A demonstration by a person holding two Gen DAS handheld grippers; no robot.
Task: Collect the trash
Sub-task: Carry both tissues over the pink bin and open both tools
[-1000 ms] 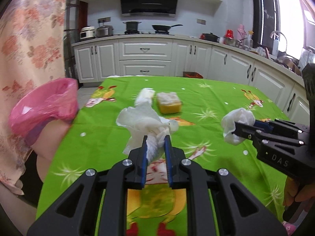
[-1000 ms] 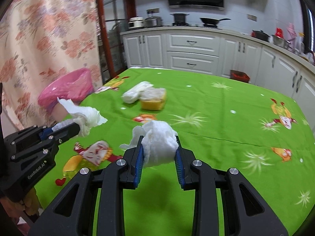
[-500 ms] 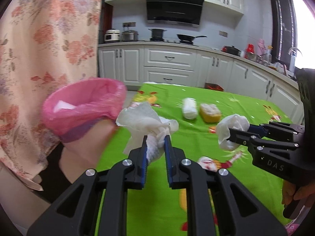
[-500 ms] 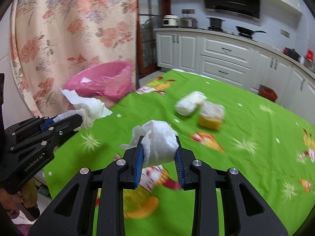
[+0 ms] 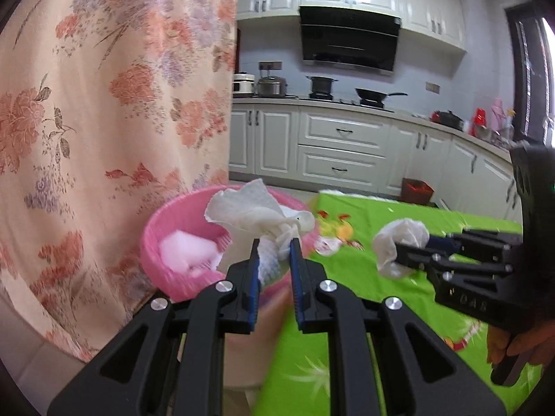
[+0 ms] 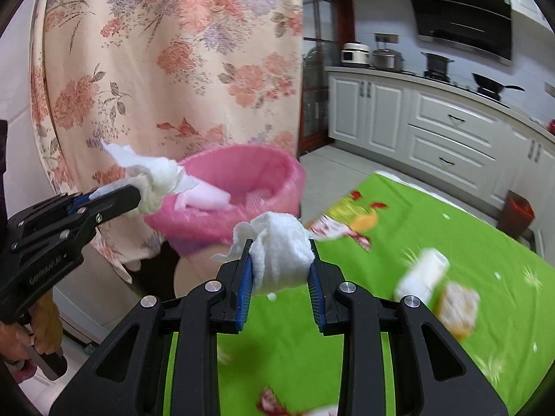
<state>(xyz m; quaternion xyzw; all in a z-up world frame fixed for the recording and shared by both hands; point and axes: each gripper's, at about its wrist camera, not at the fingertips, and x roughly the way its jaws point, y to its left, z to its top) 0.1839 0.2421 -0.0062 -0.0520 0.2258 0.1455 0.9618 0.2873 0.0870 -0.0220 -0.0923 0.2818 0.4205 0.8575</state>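
A kitchen with white cabinets is filling the background, and a floral curtain [image 5: 104, 121] is hanging on the left. A table under a green cartoon-print cloth [image 6: 433, 235] is now sliding off to the right in both views, having filled them a second ago. A bin lined with a pink bag [image 5: 180, 242] is now looming close. The left gripper [image 5: 274, 246] is clamped tight on a crumpled white tissue [image 5: 256, 211] just above the bin's rim. The right gripper [image 6: 279, 254] is pinching a wadded tissue [image 6: 281, 260] between partly closed jaws, near the bin. Both drops are likely next. Two scraps [image 6: 440, 284] are still lying on the cloth.
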